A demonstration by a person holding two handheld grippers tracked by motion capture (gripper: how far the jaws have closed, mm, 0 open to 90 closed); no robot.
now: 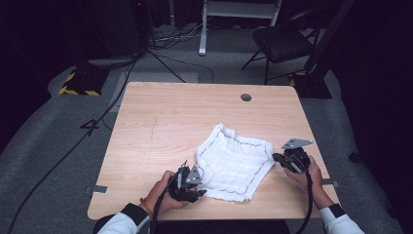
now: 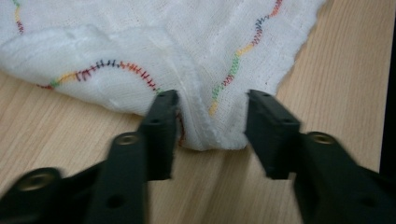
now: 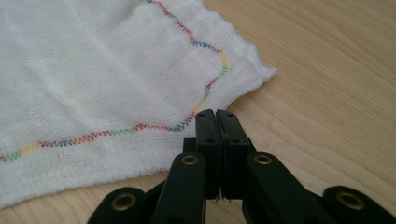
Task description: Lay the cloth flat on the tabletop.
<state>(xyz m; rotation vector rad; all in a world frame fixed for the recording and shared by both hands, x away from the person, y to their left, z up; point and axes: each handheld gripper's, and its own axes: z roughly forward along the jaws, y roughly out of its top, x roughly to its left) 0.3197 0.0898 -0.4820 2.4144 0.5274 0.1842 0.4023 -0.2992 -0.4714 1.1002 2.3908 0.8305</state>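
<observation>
white cloth (image 1: 234,163) lies lower center-right of table (image 1: 160,122), mostly spread, near corner folded over. my left gripper (image 2: 212,123) jaws spread, corner sits between, not pinched. right gripper (image 3: 217,116) jaws pressed together at cloth's edge, whether gripping it i can't tell. flattening looks partly done; fold left.

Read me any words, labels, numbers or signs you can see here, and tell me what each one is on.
No readable text.
The white cloth carries multicoloured zigzag stitching along its hem, no letters.
The wooden table bears no label.
The left tongs and right tongs carry no markings.
</observation>
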